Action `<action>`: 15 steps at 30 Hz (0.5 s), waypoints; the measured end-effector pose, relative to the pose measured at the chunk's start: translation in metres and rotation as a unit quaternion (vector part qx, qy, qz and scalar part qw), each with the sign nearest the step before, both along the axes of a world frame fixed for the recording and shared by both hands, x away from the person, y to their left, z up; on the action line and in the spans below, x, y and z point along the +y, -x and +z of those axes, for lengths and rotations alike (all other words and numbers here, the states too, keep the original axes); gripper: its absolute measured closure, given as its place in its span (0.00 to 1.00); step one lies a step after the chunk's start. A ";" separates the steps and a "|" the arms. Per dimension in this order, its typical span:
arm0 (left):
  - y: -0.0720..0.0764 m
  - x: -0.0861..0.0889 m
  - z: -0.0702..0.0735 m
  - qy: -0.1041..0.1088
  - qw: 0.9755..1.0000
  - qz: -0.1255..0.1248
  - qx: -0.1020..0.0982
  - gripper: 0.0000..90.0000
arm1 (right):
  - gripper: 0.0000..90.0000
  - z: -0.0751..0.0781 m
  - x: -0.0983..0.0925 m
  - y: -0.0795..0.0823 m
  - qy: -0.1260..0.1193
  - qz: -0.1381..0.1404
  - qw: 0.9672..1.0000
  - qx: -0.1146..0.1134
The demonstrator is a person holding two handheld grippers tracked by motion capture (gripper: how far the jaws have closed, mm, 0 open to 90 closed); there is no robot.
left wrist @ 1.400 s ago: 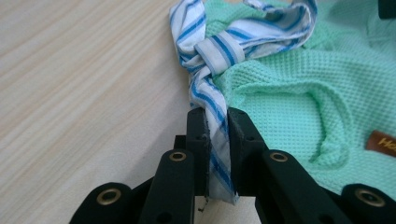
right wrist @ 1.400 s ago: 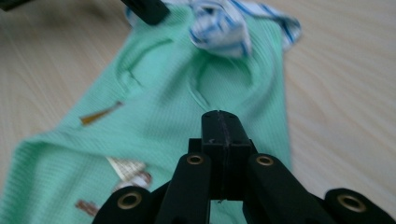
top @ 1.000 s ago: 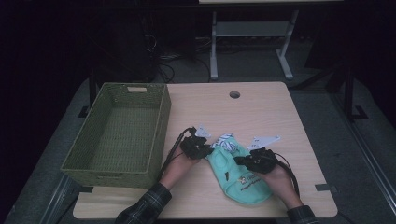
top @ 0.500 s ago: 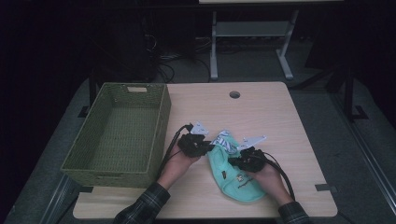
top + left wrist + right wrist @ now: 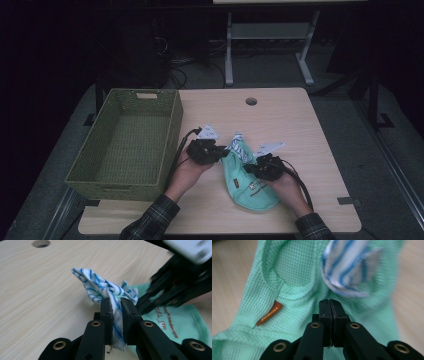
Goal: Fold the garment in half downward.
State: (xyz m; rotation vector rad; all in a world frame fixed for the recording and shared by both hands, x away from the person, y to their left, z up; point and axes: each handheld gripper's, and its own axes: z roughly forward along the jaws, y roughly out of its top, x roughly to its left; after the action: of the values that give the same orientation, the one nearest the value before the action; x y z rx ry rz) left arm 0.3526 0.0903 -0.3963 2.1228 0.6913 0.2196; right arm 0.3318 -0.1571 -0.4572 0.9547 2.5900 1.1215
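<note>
Since the earlier high view both hands have drawn closer together over the mint-green garment point(image 5: 248, 181), and the striped cloth point(image 5: 237, 146) now stands bunched up between them rather than lying flatter on the wood. Left gripper point(image 5: 116, 305): jaws narrow, clamped on a fold of the blue-and-white striped cloth point(image 5: 105, 288), which rises above the pads in a crumpled peak and hangs out below them as a thin strip. Right gripper point(image 5: 329, 302): jaws pressed together, pad to pad, with no clear gap; the mint-green garment point(image 5: 294, 272) lies right under and around the tips, but whether a fold of it is pinched I cannot tell. An orange tag point(image 5: 269, 313) sits on a seam of that garment to the left of the tips, and the striped cloth point(image 5: 348, 270) lies blurred just beyond them, on the green fabric. In the left gripper view the right gripper point(image 5: 175, 287) crosses the upper right, close over the garment's printed lettering and just beside the striped cloth. In the high view the left gripper point(image 5: 207, 150) and the right gripper point(image 5: 267, 167) flank the cloth near the middle of the table point(image 5: 280, 115). Woven green basket point(image 5: 127, 142) stands at the table's left edge, just beside the left hand point(image 5: 187, 170). Round cable hole point(image 5: 251, 101) lies well beyond the work.
</note>
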 end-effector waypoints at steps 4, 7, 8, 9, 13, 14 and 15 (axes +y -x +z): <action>-0.003 0.009 0.003 -0.002 1.000 0.024 -0.014 0.89 | 1.00 0.008 -0.015 0.008 -0.007 -0.007 1.000 0.000; -0.005 0.014 0.006 -0.003 0.999 0.042 -0.022 0.89 | 1.00 0.007 -0.024 0.015 0.002 -0.008 1.000 0.008; -0.005 0.015 0.006 -0.002 0.999 0.045 -0.025 0.89 | 1.00 0.006 -0.026 0.017 0.009 -0.007 1.000 0.012; -0.005 0.016 0.007 -0.001 0.998 0.048 -0.027 0.89 | 1.00 0.006 -0.027 0.019 0.013 -0.008 1.000 0.012; -0.005 0.016 0.008 -0.002 0.999 0.045 -0.031 0.89 | 1.00 0.002 -0.034 0.027 0.017 -0.007 1.000 0.018; -0.004 0.016 0.008 -0.003 0.999 0.044 -0.030 0.89 | 1.00 0.000 -0.036 0.028 0.020 -0.007 1.000 0.019; -0.004 0.015 0.008 -0.002 0.999 0.043 -0.030 0.89 | 1.00 -0.001 -0.036 0.029 0.022 -0.007 0.999 0.023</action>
State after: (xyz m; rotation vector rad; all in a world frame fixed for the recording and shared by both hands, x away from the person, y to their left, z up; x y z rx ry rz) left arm 0.3566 0.1054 -0.3879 2.0844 0.7471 0.3305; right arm 0.3031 -0.1936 -0.4579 0.9990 2.6282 1.0468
